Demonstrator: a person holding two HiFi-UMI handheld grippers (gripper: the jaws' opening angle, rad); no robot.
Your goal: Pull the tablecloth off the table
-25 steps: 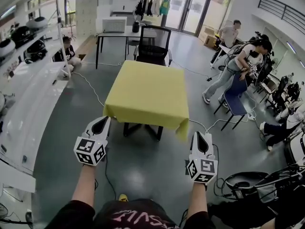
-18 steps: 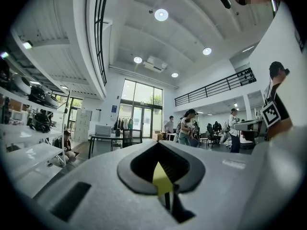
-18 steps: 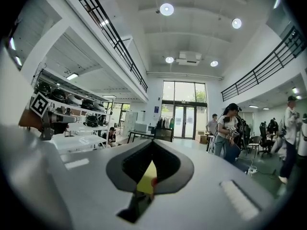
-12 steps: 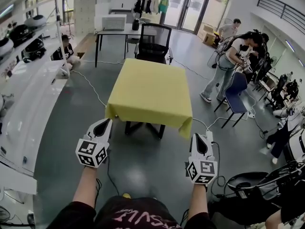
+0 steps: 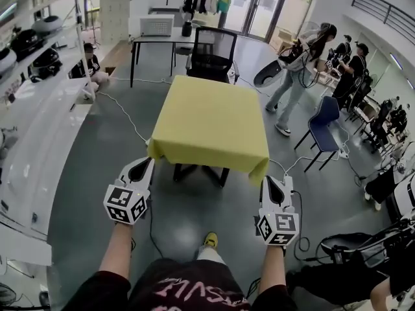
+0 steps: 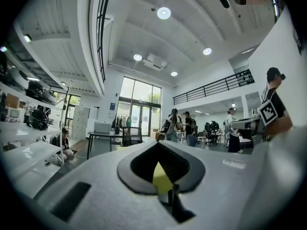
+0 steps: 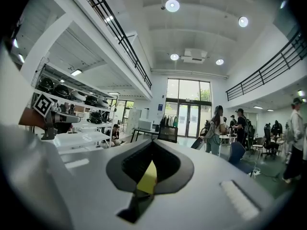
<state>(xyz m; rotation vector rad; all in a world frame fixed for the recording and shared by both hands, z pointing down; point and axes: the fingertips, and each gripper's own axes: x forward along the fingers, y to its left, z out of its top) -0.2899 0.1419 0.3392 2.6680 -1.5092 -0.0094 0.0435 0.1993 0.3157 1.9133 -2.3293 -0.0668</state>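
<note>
Both sit closer than a second ago: my left tool and right tool, jaws shut on nothing, are just short of the near corners of the yellow tablecloth, which still covers the table. Only the gripper views show yellow framed between the jaws.

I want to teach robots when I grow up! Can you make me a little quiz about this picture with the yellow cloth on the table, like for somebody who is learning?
1. What colour is the tablecloth? A red, B yellow, C blue.
2. True or false: plates stand on the tablecloth.
3. Fill in: the jaws of the left gripper and the right gripper are both ___ (open or shut).
Key: 1 B. 2 false, its top is bare. 3 shut.
</note>
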